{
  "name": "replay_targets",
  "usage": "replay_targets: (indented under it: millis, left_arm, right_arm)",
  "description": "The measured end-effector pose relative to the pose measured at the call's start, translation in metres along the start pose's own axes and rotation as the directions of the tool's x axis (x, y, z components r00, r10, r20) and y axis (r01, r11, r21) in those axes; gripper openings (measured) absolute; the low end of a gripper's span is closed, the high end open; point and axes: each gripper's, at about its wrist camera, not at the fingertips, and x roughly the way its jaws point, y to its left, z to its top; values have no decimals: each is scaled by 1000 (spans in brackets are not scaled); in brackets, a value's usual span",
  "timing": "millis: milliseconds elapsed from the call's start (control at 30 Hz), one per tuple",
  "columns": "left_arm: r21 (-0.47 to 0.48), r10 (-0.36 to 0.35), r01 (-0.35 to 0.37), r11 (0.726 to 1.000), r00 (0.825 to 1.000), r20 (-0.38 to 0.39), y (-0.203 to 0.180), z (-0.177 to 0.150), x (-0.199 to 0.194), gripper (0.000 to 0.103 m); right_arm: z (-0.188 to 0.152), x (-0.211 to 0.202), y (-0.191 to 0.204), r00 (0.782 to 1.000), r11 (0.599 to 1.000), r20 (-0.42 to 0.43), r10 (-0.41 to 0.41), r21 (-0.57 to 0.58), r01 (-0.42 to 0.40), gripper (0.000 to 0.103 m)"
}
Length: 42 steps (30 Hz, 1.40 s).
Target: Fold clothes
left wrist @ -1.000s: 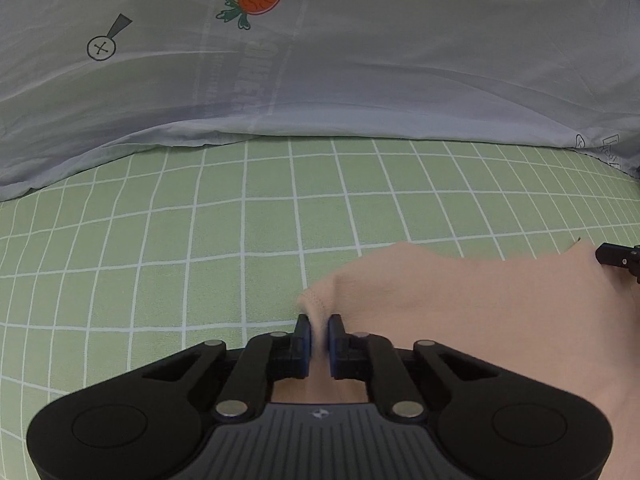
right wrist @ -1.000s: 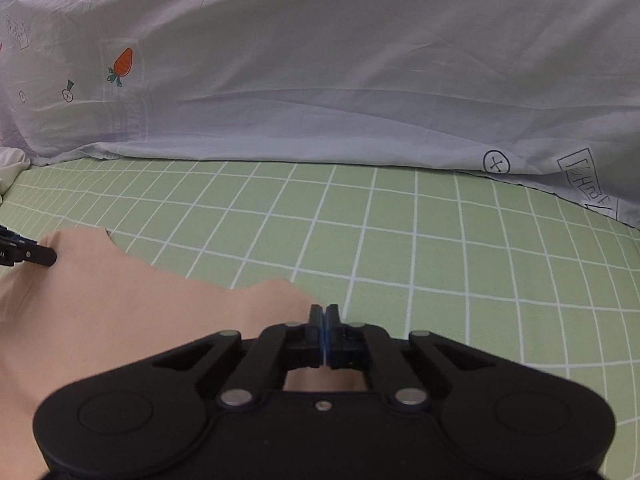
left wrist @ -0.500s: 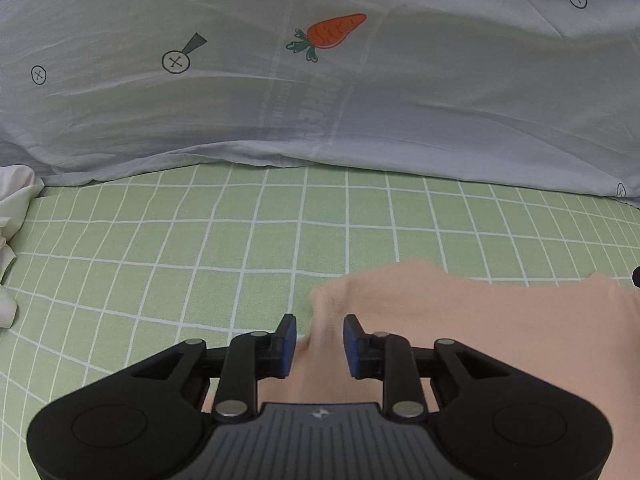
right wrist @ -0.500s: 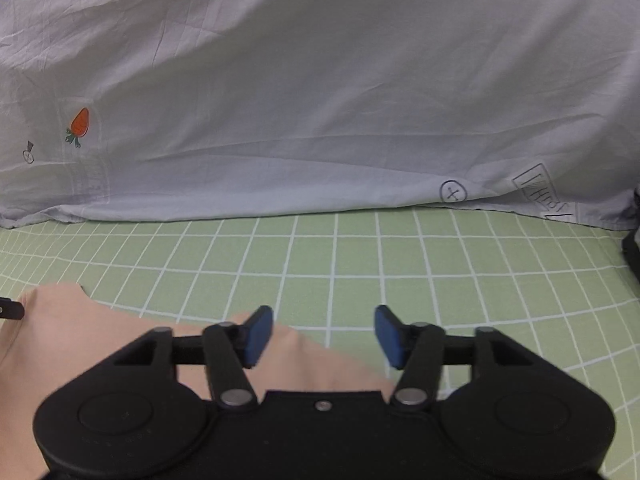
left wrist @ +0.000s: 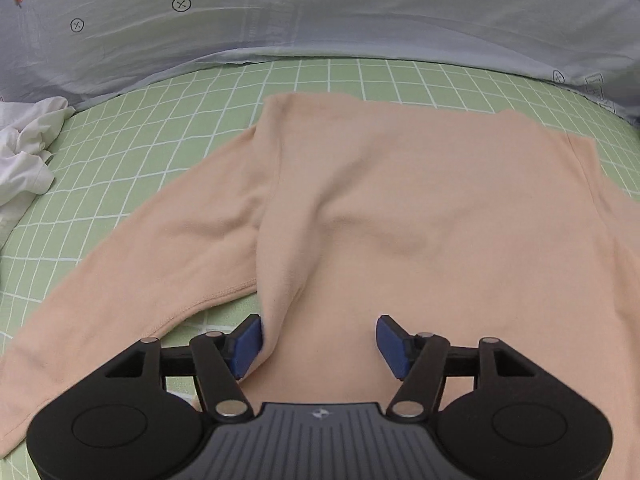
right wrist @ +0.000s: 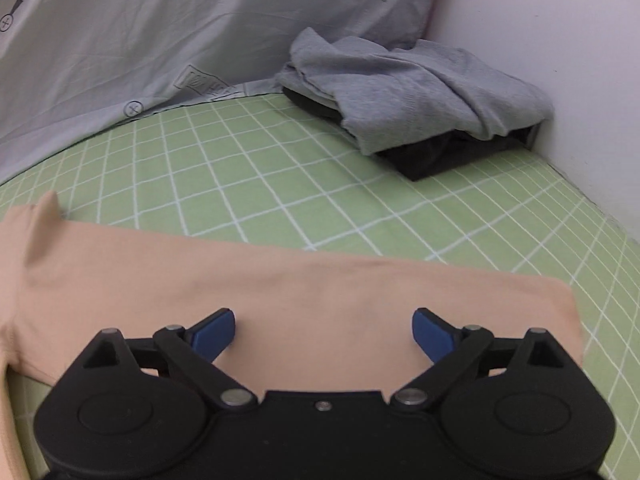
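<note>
Both grippers are spread wide and grasp nothing: the left gripper (left wrist: 318,344) hovers over the body of a peach long-sleeved top (left wrist: 420,216), and the right gripper (right wrist: 324,334) hovers over one of its sleeves (right wrist: 280,292). The top lies flat on the green checked bed sheet (right wrist: 280,184), soft, lightly creased, with its other sleeve (left wrist: 160,264) angled outward. A grey garment (right wrist: 412,88) lies crumpled by the wall.

Left wrist view: low over the left claw (left wrist: 318,344), close above the peach top (left wrist: 400,208), facing the carrot-print sheet (left wrist: 360,12) at the back. Right wrist view: low over the right claw (right wrist: 322,330), angled toward the wall corner and grey clothes pile (right wrist: 408,88). Shared by both: peach top (right wrist: 280,288), green checked bed (right wrist: 280,176), printed sheet.
</note>
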Motion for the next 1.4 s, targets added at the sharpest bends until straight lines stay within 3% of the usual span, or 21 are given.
replay_targets:
  millis: [67,300,533,633,700,800,900,1033,1167,1300,1400]
  left_arm:
    - [45,29,-29,999,1000,-2,-11,-9,-5,71]
    - [28,85,-85,996,996,-17,-26,-15,-6,79]
    - [-22,110,-111,994,993,-43,-26,-8,-2,84]
    - [-21,121,-122,992,992,-44,-27,-8,-3,85]
    - [-19,122,-123,992,991,-46,-27,-8,-3,86]
    - [-18,121,-122,992,991,-48,-27,-8,-3,88]
    - [-37,117,-119,992,992,-54,-23,-7,-1,93]
    - [-103,81,-88,991,994,-72,-11,-7,3,96]
    - [-151,38,-49,987,997,-73,-1,-10,5,98]
    - [-125,36,-41,991,998,-50,4,-16,-3,97]
    - [-139,31,-33,990,999,-15,18,-25,-15,97]
  right_arm:
    - [-3,1,-21,999,998,9,-38,44,37,101]
    - [-3,14,-84,990,981,22,-138,142,133,103]
    - [-2,19,-115,998,979,13,-68,194,64,102]
    - [-2,13,-116,999,986,35,-34,165,28,78]
    - [-3,8,-117,999,989,51,-10,149,2,39]
    - [-4,3,-119,999,990,40,-9,141,3,17]
    - [-6,-1,-120,998,988,26,-49,149,44,12]
    - [-9,-3,-118,994,980,10,-109,168,106,13]
    - [-10,-12,-105,991,982,0,-137,133,136,50]
    - [-10,-21,-91,986,981,-9,-165,98,165,86]
    - [-14,-30,-74,987,986,-7,-160,55,160,95]
